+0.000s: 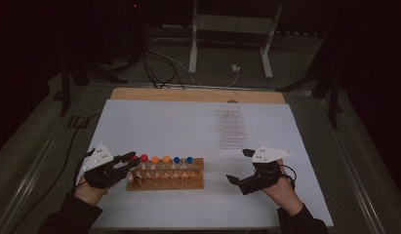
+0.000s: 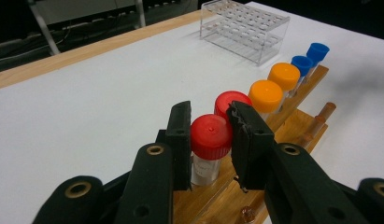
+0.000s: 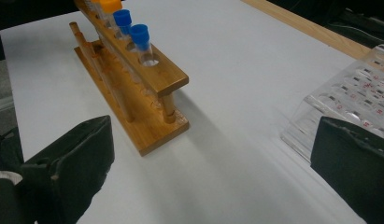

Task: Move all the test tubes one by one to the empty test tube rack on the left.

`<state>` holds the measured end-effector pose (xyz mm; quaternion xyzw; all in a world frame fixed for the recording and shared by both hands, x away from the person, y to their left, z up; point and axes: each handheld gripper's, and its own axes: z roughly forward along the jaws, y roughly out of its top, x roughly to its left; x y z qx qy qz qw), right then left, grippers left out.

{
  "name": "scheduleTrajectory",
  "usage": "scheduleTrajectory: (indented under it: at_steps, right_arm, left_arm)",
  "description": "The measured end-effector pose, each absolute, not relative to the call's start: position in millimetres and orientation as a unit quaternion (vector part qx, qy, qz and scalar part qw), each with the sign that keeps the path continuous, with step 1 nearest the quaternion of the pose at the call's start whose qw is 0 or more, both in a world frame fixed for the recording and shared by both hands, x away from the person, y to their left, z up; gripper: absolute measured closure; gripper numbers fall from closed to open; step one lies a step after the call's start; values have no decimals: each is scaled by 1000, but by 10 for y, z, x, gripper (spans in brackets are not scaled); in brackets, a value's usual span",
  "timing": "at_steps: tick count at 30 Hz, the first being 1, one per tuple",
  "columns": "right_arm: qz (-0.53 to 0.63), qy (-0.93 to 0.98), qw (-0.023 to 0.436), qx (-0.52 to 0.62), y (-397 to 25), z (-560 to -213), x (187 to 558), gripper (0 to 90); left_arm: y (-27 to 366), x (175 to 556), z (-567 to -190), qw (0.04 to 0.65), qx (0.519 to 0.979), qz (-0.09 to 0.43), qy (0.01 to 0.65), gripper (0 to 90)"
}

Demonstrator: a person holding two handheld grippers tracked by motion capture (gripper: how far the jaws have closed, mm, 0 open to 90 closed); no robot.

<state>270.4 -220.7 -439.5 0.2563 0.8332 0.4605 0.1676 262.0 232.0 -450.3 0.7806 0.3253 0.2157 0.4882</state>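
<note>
Black jaws of the left gripper [image 2: 210, 140] stand narrow around the first red-capped tube [image 2: 209, 144], pads at both sides of the cap; actual contact cannot be confirmed. That tube sits upright at the left end of the wooden rack [image 1: 165, 176], at about 7 o'clock on the white table [image 1: 188, 122]. Clear plastic rack [image 1: 230, 130] lies toward 1 o'clock of the wooden one, well apart. Right gripper [image 1: 239, 165], at 3 o'clock of the wooden rack, jaws wide, holding nothing. Second red tube [image 2: 229, 101], two orange tubes [image 2: 273, 86], two blue tubes [image 2: 310, 57] follow along the row.
</note>
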Motion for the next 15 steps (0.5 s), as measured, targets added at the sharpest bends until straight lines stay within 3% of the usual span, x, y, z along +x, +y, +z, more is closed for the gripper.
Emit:
scheduleTrajectory:
  at_steps: [4,8,11,14,15]
  right_arm:
    - [462,834,167,253,-2210,-4390,2686,0]
    - [468,831,168,250,-2242,-4385,2653,0]
    - [474,827,171,250,-2287,-4402,2626,0]
    - [478,825,169,252,-2333,-4432,2600,0]
    - [478,824,168,253,-2346,-4445,2590,0]
  left_arm:
    - [2344,2599,-4502,497,783,204,314,681]
    - [2358,2522,-4497,509,786,187,296,323]
    - [2386,2462,-4522,519,790,172,277,118]
    - [2428,2432,-4568,523,791,159,275,7]
    - [2445,2420,-4591,527,789,160,274,6]
